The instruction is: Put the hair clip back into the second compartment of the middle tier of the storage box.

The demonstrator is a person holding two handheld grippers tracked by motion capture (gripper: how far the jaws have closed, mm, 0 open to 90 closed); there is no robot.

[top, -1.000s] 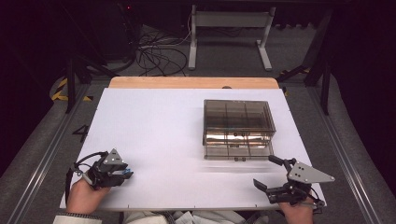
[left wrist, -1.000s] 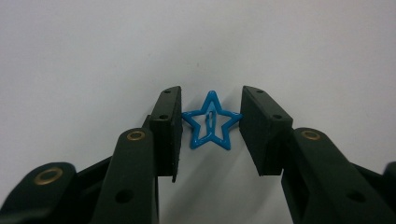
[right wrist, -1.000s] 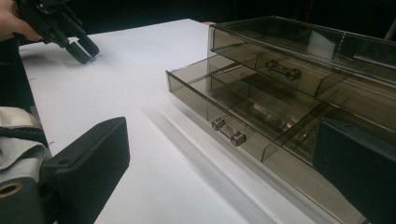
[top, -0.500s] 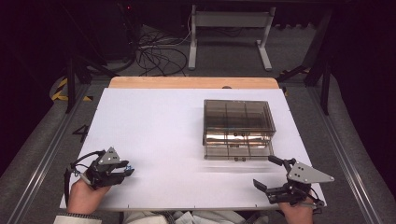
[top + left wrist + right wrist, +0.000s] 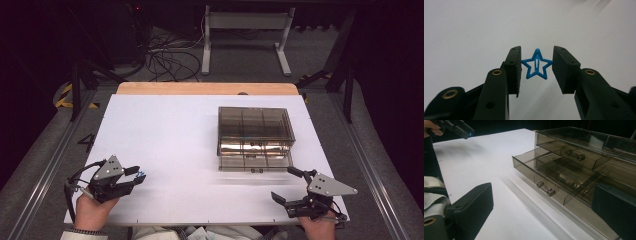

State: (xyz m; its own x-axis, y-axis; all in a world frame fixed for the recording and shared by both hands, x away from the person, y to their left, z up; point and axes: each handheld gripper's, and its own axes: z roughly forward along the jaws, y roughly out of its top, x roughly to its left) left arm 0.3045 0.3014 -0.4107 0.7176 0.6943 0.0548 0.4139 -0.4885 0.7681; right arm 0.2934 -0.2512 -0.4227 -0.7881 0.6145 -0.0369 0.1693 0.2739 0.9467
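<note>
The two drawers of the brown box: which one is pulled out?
The lower drawer is pulled out; it sticks out toward the table edge, and its divided compartments lie open. The upper drawer sits pushed in under the box top.

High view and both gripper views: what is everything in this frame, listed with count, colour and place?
Star-shaped clip: one, blue, between the left jaws, its points touching both pads.
Drawer box: one, smoky translucent brown, right half of the table; its lowest drawer is pulled out, with dividers and a small bar handle.
Table sheet: one, white, covering the table top.
Wooden edge: one, light brown, along the far side.
Cables: a black tangle on the floor beyond the table.
Left hand-held gripper: one, black, near left corner, shut on the clip.
Right hand-held gripper: one, black, near right corner, jaws open, facing the drawer.
</note>
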